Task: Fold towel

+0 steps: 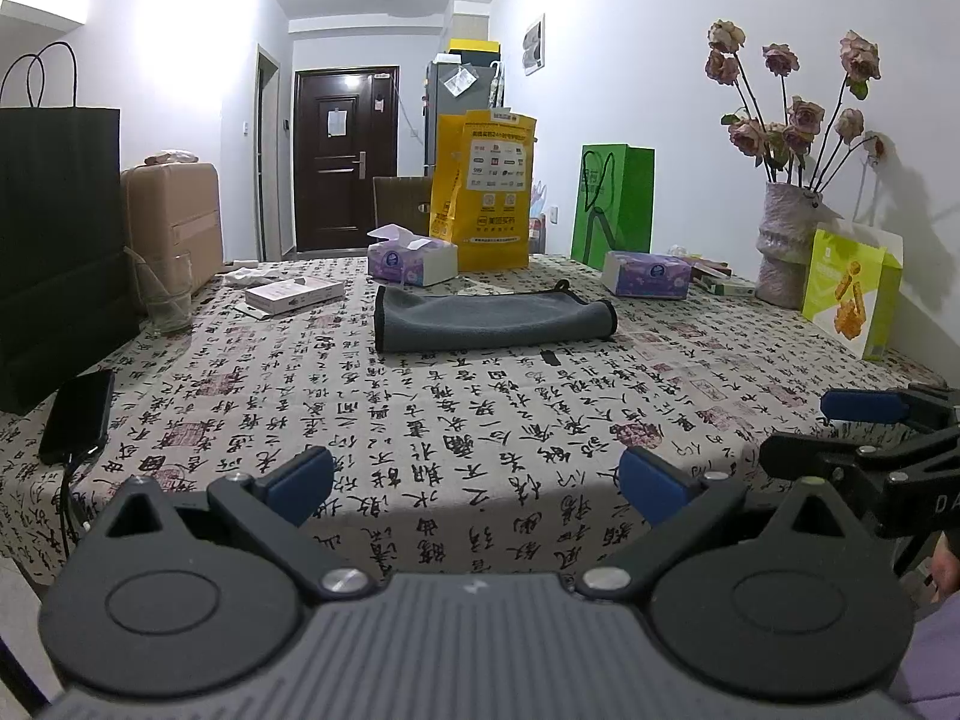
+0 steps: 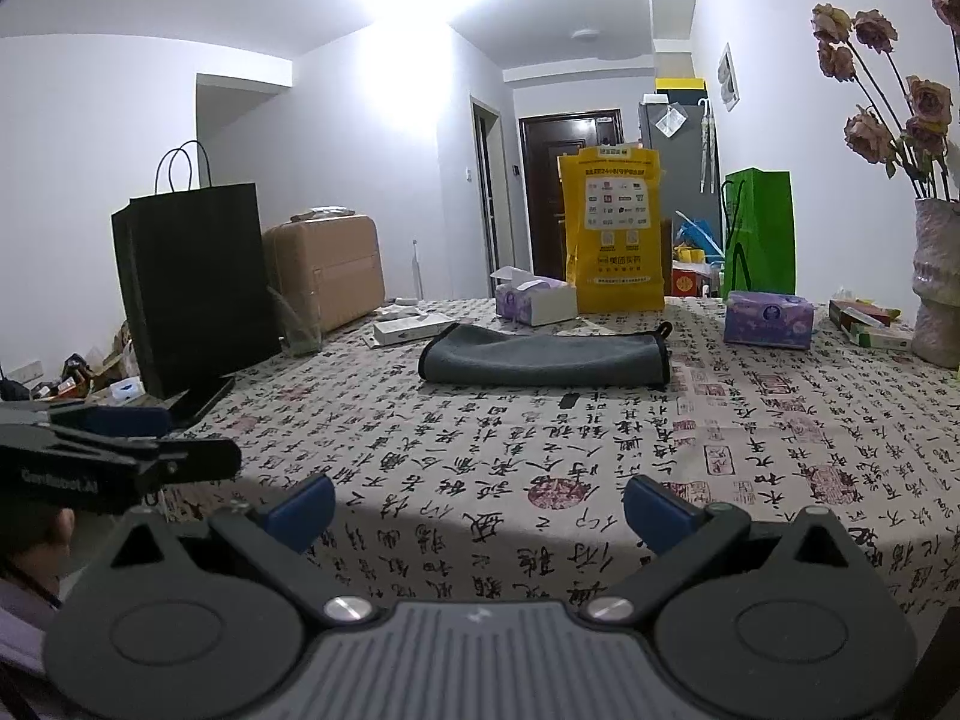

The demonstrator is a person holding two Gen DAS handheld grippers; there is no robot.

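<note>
Grey microfibre towel (image 1: 495, 318) is lying already folded on the calligraphy-cloth surface (image 1: 480, 420); left hand-held gripper (image 1: 477, 486) and right hand-held gripper (image 2: 480, 501) are hovering well apart from it, jaws spread, empty; task is looking finished.

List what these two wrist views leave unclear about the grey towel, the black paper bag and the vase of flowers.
- Grey towel: both views are too low to show how many layers it is folded into; its far edge is hidden by its own bulk.
- Black paper bag: the left wrist view cuts off its left side; its contents are hidden in both views.
- Vase: cut by the right edge of the right wrist view, along with some flowers.
</note>
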